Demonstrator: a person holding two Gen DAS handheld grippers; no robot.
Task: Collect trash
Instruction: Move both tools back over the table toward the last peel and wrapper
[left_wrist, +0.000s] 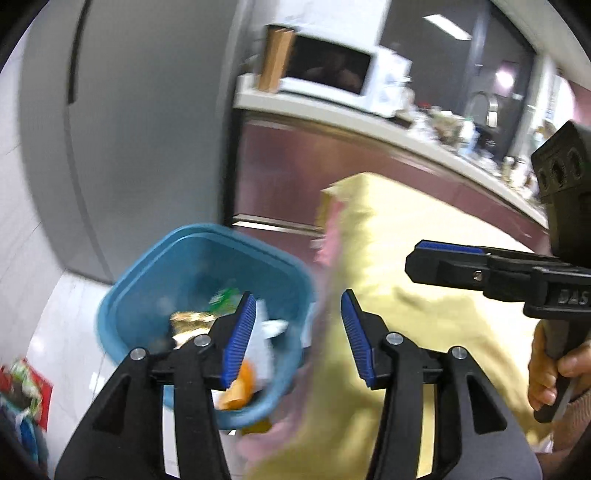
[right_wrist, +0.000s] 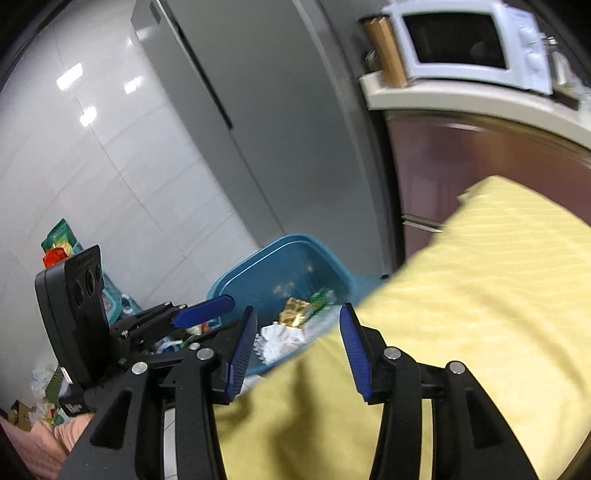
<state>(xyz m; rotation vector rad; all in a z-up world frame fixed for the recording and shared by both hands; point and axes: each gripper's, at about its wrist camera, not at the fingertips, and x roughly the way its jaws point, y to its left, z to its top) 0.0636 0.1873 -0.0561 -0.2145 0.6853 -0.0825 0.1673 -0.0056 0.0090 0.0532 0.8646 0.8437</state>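
A blue plastic bin (left_wrist: 147, 280) stands on the floor beside the table and holds wrappers, white crumpled paper and an orange scrap (left_wrist: 242, 387). It also shows in the right wrist view (right_wrist: 295, 258), with a gold wrapper (right_wrist: 293, 308) and white paper (right_wrist: 277, 339) inside. My left gripper (left_wrist: 298, 336) is open and empty, over the bin's near rim and the table edge. My right gripper (right_wrist: 298, 339) is open and empty, over the table edge next to the bin. The right gripper also shows from the side in the left wrist view (left_wrist: 443, 258).
The table is covered by a yellow cloth (right_wrist: 480, 295) with a pink edge (left_wrist: 328, 258). A grey fridge (right_wrist: 258, 110) stands behind the bin. A white microwave (right_wrist: 469, 40) sits on the counter. Loose packets (right_wrist: 59, 243) lie on the floor at left.
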